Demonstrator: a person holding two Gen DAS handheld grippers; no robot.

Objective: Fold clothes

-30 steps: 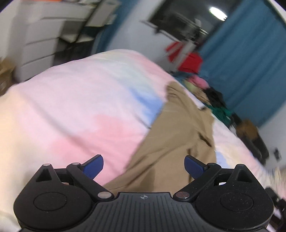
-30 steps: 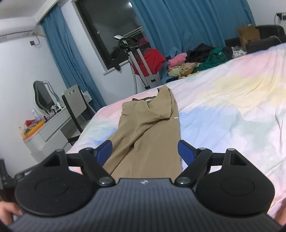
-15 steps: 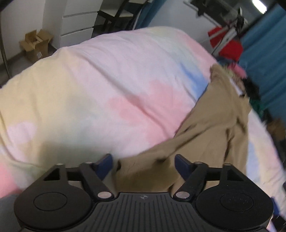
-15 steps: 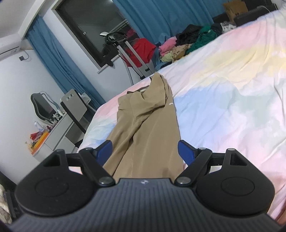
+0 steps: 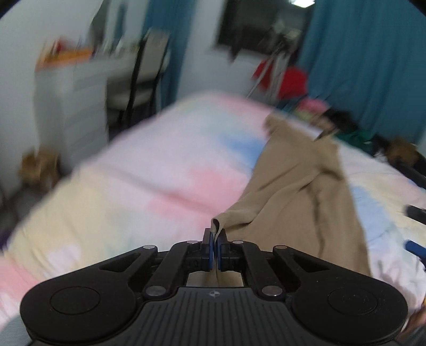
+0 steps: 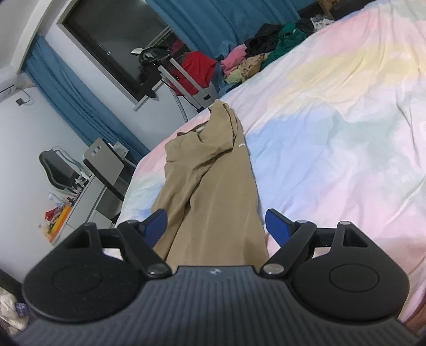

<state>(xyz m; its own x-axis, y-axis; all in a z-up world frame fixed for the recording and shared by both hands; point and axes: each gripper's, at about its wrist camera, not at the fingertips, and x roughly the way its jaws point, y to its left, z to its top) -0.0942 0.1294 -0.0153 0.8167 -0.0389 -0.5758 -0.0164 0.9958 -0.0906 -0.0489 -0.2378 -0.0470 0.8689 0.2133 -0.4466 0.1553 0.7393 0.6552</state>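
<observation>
Pinching tan trousers [image 5: 298,186], left gripper [image 5: 215,239]

The trousers [image 6: 213,181] are showing a plain tan, with a small white mark by one seam. The bedsheet [image 6: 332,127] is wearing pastel blotches: pink, pale yellow, light blue and white, bleeding into each other like tie-dye. The curtains [image 6: 213,24] are hanging in solid teal blue. The clothes pile [image 6: 261,58] is mixing pink, black, green and beige. A garment [image 6: 197,66] on the stand is glowing red. The walls [image 6: 64,122] are looking pale grey-white. Both grippers, left [image 5: 215,248] and right [image 6: 217,226], are showing black bodies with blue pads [image 6: 277,226]. The chair [image 6: 106,162] is appearing grey with a black frame.
</observation>
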